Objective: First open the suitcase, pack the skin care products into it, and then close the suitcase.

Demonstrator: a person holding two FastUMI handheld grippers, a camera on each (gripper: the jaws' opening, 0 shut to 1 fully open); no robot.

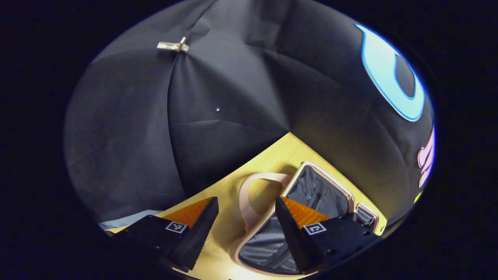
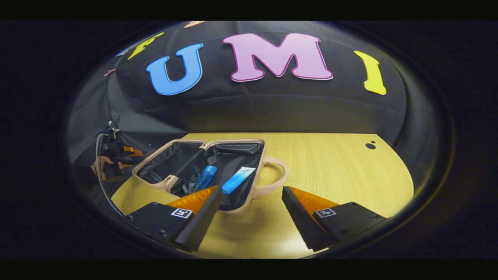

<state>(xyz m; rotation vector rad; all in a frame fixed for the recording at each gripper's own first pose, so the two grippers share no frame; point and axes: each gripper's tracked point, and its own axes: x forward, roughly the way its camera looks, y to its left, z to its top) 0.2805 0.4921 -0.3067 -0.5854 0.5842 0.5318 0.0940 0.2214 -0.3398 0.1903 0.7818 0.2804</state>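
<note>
While suitcase [image 2: 218, 171] lies open, both tools [image 1: 245, 217] [image 2: 252, 212] gape wide; nothing held.

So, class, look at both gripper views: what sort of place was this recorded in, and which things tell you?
Most likely a staged recording booth, not a home: black cloth hangs as the wall, clipped at a seam, behind a bare wooden table that carries just an open suitcase with two blue products inside.

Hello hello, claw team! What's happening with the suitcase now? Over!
Both claws open, holding nothing: left claw, right claw. Suitcase lies open on the table, blue bottle and blue tube inside. Nothing blocking the lid.
</note>
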